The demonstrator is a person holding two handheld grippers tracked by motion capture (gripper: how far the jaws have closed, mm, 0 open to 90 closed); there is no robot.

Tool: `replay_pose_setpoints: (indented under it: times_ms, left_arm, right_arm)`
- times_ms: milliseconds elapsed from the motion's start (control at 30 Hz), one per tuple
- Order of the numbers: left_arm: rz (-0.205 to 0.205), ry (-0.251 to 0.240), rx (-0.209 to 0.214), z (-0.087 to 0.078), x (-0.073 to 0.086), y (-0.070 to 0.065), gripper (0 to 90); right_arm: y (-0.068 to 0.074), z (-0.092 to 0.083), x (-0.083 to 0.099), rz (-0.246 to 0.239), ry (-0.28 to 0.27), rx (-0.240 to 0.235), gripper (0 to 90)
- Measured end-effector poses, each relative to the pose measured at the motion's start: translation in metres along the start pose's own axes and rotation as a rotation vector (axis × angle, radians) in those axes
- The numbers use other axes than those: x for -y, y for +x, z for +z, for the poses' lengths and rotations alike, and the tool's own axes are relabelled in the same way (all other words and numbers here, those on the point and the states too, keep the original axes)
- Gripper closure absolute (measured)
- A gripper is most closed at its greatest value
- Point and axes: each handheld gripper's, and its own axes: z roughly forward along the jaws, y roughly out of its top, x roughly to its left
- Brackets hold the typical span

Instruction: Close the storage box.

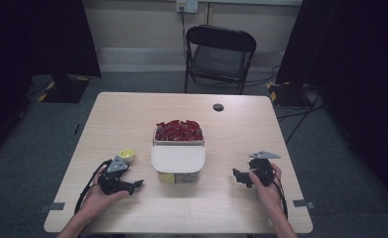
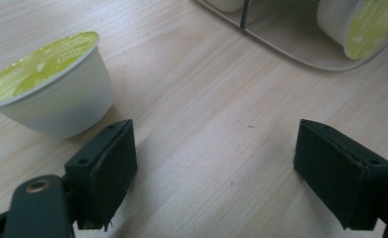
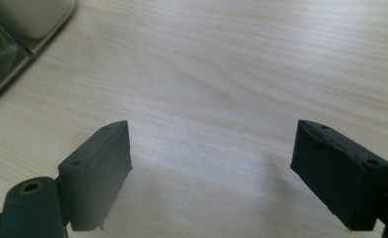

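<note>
high view: both your grippers idle, jaws apart | left gripper (image 2: 216, 163) just beside capsule (image 2: 52, 84) | guessing grab's next

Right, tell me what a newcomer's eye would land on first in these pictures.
The heap of red packets in the far half of the clear container at the table's middle stands out first. Next, the lime-lidded white capsule on the bare wood just beyond the open left hand-held gripper, and another capsule lying inside the container. The right hand-held gripper sits open over bare tabletop.
</note>
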Motion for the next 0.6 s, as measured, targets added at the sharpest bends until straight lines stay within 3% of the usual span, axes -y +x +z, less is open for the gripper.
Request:
replay_pose_setpoints:
  times_ms: [267, 467, 600]
  left_arm:
    - [0.002, 0.003, -0.005, -0.001, 0.000, 0.003, 16.5]
    - [-0.008, -0.001, -0.008, -0.001, 0.001, 0.003, 16.5]
    - [-0.007, 0.003, -0.012, -0.001, 0.001, 0.004, 16.5]
  right_arm:
    - [0.003, 0.009, 0.009, -0.021, 0.030, 0.038, 14.8]
    - [0.005, 0.011, 0.011, -0.019, 0.018, 0.062, 12.4]
    - [0.005, 0.013, 0.016, -0.018, -0.021, 0.064, 7.1]
